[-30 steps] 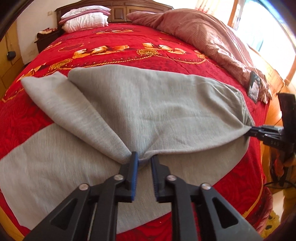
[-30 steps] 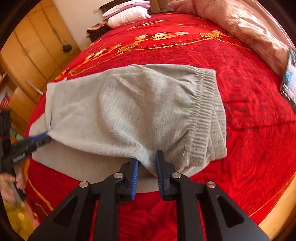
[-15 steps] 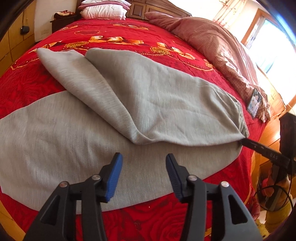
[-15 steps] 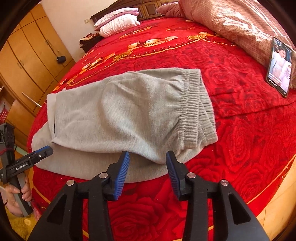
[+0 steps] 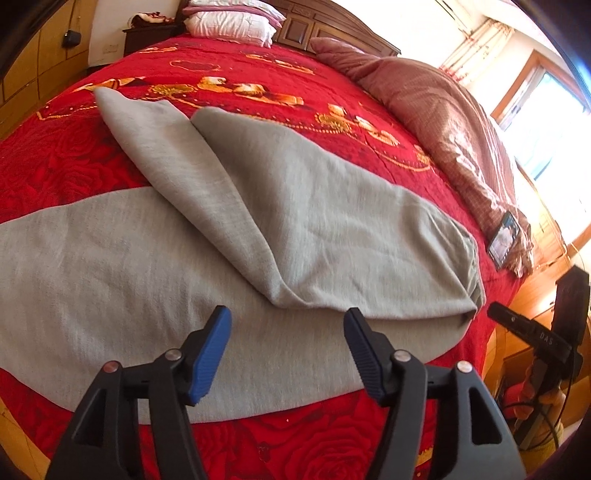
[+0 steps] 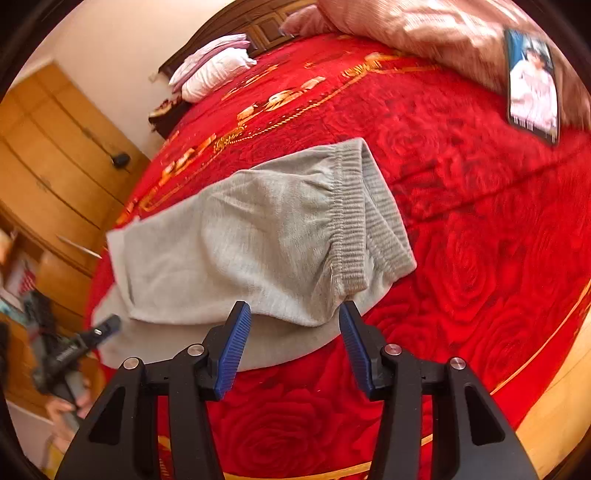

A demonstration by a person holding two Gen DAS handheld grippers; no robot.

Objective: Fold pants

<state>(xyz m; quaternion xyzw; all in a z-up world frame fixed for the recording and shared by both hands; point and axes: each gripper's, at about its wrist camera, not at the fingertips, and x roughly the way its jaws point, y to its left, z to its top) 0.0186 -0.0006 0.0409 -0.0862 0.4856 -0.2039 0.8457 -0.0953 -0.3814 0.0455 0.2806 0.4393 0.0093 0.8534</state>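
Grey sweatpants (image 5: 325, 236) lie on the red bedspread (image 5: 258, 70), one leg folded over the other, which stretches out to the left. In the right wrist view the pants (image 6: 240, 254) show their ribbed waistband (image 6: 354, 229) at the right end. My left gripper (image 5: 287, 325) is open and empty, just short of the folded edge. My right gripper (image 6: 294, 317) is open and empty, close to the waistband corner. Each gripper shows in the other's view: the right one (image 5: 524, 328), the left one (image 6: 85, 339).
A phone (image 5: 504, 240) lies on the pinkish quilt (image 5: 443, 110) at the right; it also shows in the right wrist view (image 6: 532, 85). Pillows (image 5: 229, 22) rest against the headboard. Wooden wardrobes (image 6: 48, 177) stand left of the bed. The bed edge is just below both grippers.
Both grippers were shut on the pants a second ago. They have opened, let the folded cloth drop onto the bed, and drawn back a little.
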